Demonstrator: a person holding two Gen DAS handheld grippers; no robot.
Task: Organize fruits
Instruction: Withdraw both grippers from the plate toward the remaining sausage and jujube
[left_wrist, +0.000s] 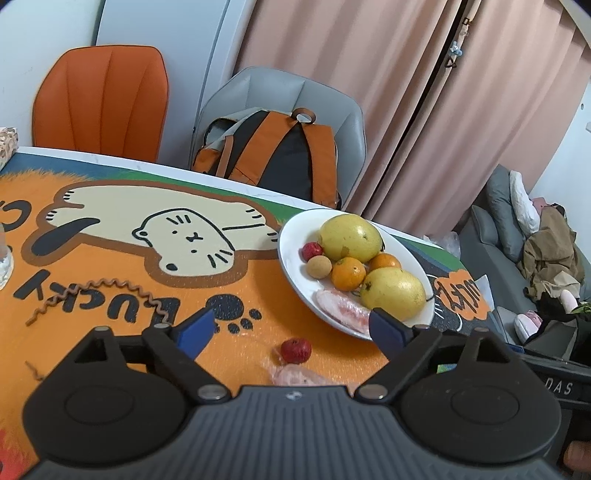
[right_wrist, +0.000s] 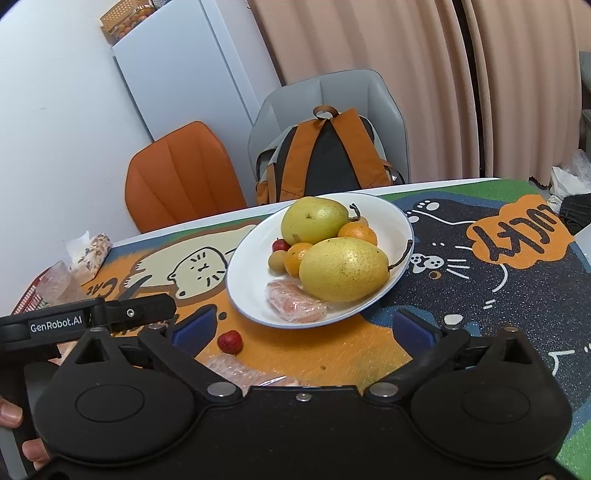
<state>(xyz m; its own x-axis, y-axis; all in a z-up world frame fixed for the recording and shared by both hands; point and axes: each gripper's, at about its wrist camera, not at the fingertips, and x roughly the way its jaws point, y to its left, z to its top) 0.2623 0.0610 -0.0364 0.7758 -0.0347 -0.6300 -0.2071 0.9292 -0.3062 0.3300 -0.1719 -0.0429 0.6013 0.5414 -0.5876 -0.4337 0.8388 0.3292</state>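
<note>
A white plate (left_wrist: 291, 266) (right_wrist: 243, 288) on the cat-print mat holds two yellow pears (left_wrist: 393, 293) (right_wrist: 343, 269), two oranges (left_wrist: 348, 273) (right_wrist: 295, 258), a tan longan (left_wrist: 318, 266), a red lychee (left_wrist: 312, 251) and a wrapped pink fruit piece (left_wrist: 341, 306) (right_wrist: 295, 306). On the mat just before the plate lie a loose red lychee (left_wrist: 295, 350) (right_wrist: 229, 342) and another wrapped pink piece (left_wrist: 295, 376) (right_wrist: 236, 369). My left gripper (left_wrist: 291, 326) is open above the loose lychee with nothing between its fingers. My right gripper (right_wrist: 303, 328) is open and empty before the plate's near rim.
An orange chair (left_wrist: 103, 103) and a grey chair with an orange-black backpack (left_wrist: 280, 155) stand behind the table. A curly brown cord (left_wrist: 96, 295) lies on the mat at left. Snack packets (right_wrist: 88, 254) sit at the far left. A sofa with clothes (left_wrist: 535, 251) is at right.
</note>
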